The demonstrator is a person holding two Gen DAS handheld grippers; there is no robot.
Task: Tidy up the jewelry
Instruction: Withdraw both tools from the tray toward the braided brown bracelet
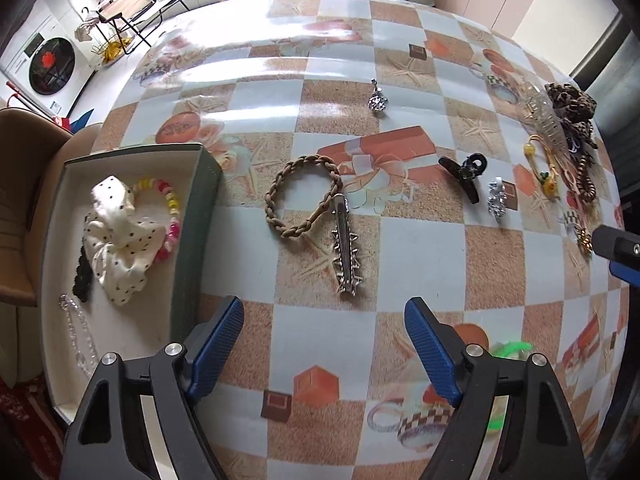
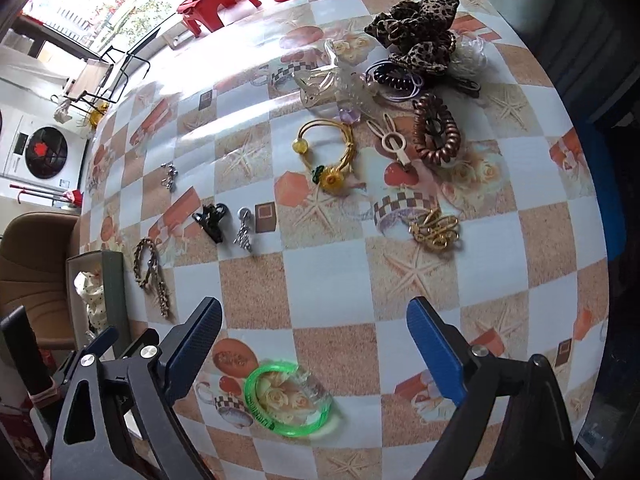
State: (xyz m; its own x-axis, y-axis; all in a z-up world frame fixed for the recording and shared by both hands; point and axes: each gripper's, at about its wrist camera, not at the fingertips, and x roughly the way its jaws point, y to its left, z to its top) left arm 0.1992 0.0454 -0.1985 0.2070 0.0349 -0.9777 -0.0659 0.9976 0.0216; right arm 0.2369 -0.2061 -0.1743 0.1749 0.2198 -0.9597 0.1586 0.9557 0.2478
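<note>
Left gripper (image 1: 324, 344) held wide open, empty | spiky metal hair clip (image 1: 346, 250) just ahead: light, stiff, slippery, probably best pinched across its flat spine | right gripper (image 2: 314, 342) also open, green bangle (image 2: 289, 400) below it

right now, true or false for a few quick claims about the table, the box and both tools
1. The left tool is open and holds nothing. True.
2. The green bangle is in the box. False: it lies on the table, between the open right tool's fingers.
3. The polka-dot scrunchie is in the box. True.
4. The silver spiked clip lies apart from the braided hair tie. False: its end overlaps the tie.
</note>
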